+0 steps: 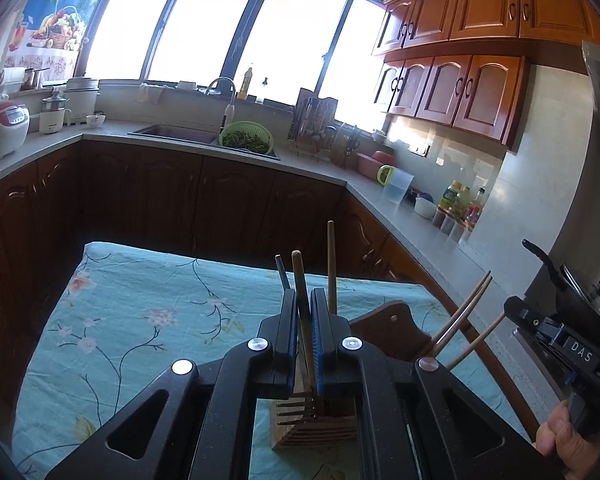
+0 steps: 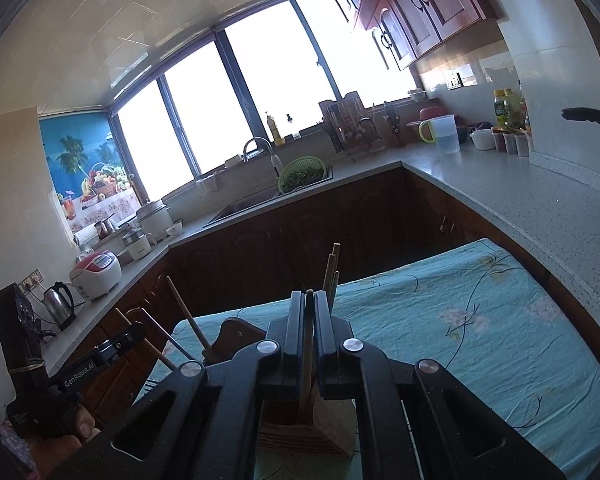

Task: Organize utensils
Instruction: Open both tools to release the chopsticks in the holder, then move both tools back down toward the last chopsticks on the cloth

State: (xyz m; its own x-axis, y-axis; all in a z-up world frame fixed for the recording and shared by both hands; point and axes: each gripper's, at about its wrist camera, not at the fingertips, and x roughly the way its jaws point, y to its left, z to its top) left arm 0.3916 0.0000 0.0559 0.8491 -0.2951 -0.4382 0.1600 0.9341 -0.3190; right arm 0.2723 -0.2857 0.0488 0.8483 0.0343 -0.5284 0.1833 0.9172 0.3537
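My left gripper (image 1: 303, 296) is shut on a wooden-handled fork (image 1: 298, 272). Its tines (image 1: 294, 412) show below the jaws, over a wooden utensil holder (image 1: 324, 430) on the teal floral cloth (image 1: 140, 300). A dark thin rod (image 1: 281, 272) and a wooden stick (image 1: 331, 264) rise behind the fingers. Two chopsticks (image 1: 464, 308) lean out of the holder's right side. My right gripper (image 2: 309, 300) is shut on a thin wooden chopstick (image 2: 307, 360) that points down into the holder (image 2: 332, 424). More chopsticks (image 2: 332, 272) stand behind it. Each gripper shows in the other's view: right (image 1: 540, 332), left (image 2: 116, 348).
A grey L-shaped counter (image 1: 420, 232) wraps around behind the table. It carries a sink with a green colander (image 1: 247, 138), a rice cooker (image 1: 2, 128), a clear jug (image 1: 398, 186) and bottles (image 1: 456, 200). A kettle (image 2: 60, 306) stands on the left. A hand (image 1: 560, 432) grips the right tool.
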